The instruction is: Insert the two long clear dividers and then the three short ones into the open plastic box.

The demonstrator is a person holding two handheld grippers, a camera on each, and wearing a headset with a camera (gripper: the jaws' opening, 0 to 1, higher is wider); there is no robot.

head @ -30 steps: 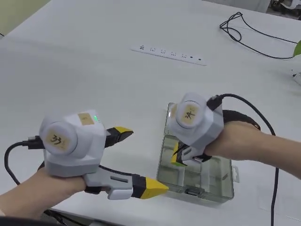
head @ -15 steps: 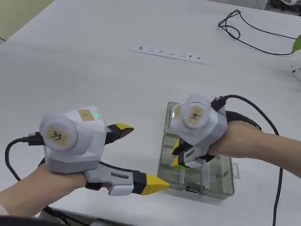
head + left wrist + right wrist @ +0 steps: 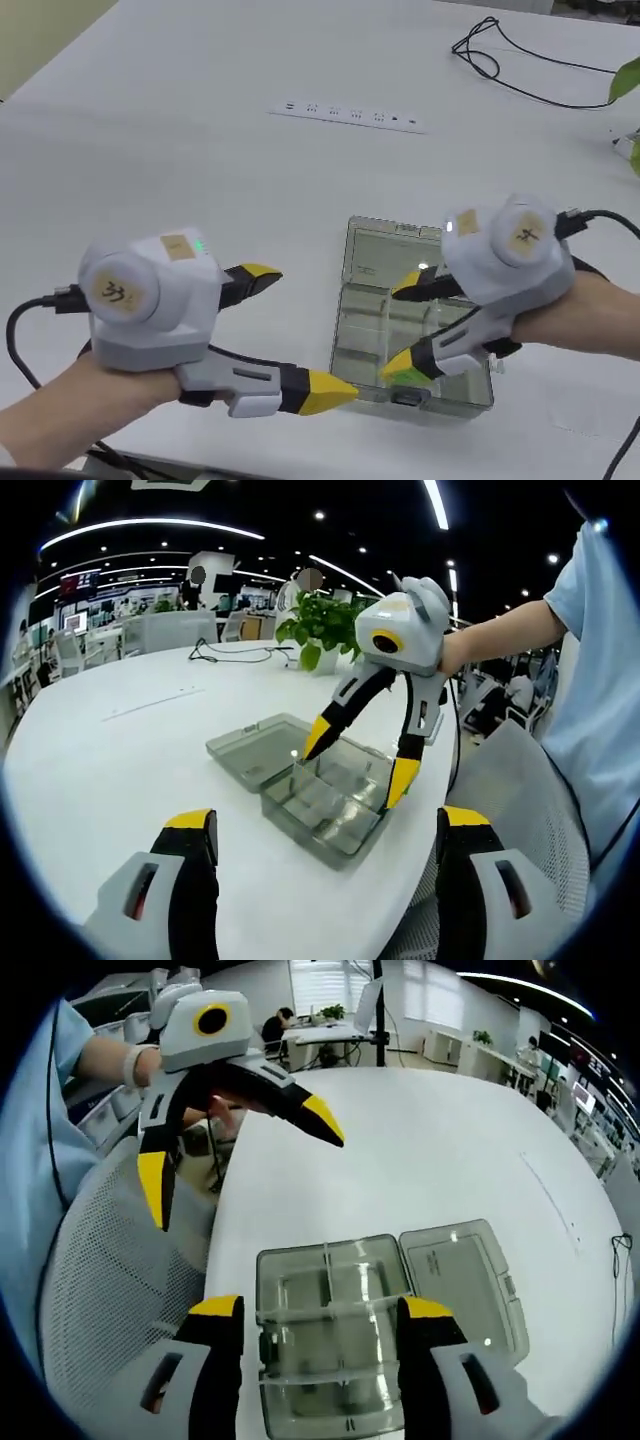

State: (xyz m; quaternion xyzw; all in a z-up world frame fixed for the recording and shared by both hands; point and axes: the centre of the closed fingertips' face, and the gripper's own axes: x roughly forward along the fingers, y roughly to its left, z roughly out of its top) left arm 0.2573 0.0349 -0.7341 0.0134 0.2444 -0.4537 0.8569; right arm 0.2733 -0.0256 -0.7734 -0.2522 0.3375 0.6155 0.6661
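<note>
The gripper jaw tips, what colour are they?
Yellow, on both the left gripper and the right gripper. They show best in the head view.

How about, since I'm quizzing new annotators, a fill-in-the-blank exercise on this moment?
1. The left gripper and the right gripper both have their jaws ____.
2. The right gripper hangs above the open plastic ____.
3. The jaw tips of both grippers are coloured ____.
Missing words: open; box; yellow.
</note>
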